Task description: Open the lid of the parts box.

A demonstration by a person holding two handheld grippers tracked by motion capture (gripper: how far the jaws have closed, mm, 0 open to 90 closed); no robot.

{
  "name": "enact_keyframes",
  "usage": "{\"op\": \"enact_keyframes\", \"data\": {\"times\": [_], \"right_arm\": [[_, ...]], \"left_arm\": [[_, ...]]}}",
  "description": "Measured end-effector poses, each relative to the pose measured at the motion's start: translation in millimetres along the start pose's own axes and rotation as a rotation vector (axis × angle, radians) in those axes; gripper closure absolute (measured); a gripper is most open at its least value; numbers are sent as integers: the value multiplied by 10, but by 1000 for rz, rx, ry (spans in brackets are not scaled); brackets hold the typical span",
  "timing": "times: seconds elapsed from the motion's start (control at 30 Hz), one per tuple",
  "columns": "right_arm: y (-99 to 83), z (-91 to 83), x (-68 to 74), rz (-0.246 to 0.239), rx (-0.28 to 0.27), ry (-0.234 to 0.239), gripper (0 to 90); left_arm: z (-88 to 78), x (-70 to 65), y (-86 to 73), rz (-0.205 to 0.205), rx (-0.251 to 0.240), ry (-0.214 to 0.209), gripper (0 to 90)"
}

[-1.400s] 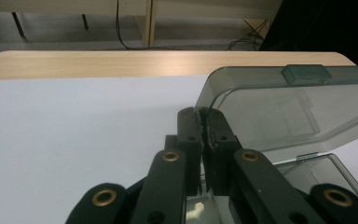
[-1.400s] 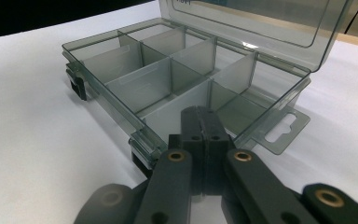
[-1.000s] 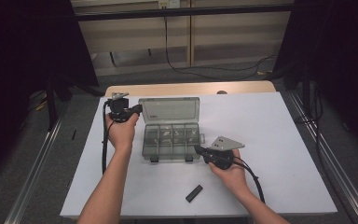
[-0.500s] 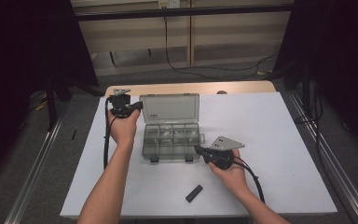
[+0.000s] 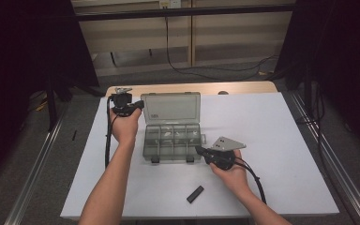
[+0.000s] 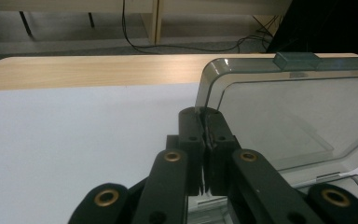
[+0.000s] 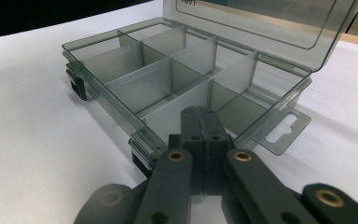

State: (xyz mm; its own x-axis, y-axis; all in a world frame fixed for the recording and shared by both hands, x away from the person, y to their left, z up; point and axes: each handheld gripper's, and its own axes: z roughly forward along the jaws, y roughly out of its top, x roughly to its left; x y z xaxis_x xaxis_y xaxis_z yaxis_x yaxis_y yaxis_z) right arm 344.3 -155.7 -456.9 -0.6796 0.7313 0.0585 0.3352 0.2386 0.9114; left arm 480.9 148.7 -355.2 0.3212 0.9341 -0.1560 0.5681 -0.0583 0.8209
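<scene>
We see a white table (image 5: pixel 281 140) with a bare wooden strip along its far edge. On it a smoky compartment box (image 5: pixel 172 140) lies open just beyond our right fingertips, and a small black piece (image 5: pixel 195 194) lies near that hand's wrist.

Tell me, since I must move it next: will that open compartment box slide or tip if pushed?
The box looks thin, clear plastic with little in its compartments, so probably light and apt to slide on the smooth white table. Its raised lid may make it tip backward.

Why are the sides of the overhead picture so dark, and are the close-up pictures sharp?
In the high view, black surroundings frame a brightly lit white table. In the left gripper view, the box lid shows pale glare, and the near jaws look soft. In the right gripper view, the organizer box is sharp.
</scene>
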Motion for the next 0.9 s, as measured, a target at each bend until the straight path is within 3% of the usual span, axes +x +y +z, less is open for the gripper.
{"op": "enact_keyframes", "data": {"times": [0.2, 0.43, 0.9], "right_arm": [[0, 0, -1, 0, 0, 1, 900], [0, 0, 0, -2, 1, -2, 900], [0, 1, -1, 0, 0, 1, 900]], "left_arm": [[18, 21, 4, -9, -2, -11, 877], [41, 8, 30, 7, 9, 1, 877], [108, 9, 61, -4, 9, 14, 877]]}}
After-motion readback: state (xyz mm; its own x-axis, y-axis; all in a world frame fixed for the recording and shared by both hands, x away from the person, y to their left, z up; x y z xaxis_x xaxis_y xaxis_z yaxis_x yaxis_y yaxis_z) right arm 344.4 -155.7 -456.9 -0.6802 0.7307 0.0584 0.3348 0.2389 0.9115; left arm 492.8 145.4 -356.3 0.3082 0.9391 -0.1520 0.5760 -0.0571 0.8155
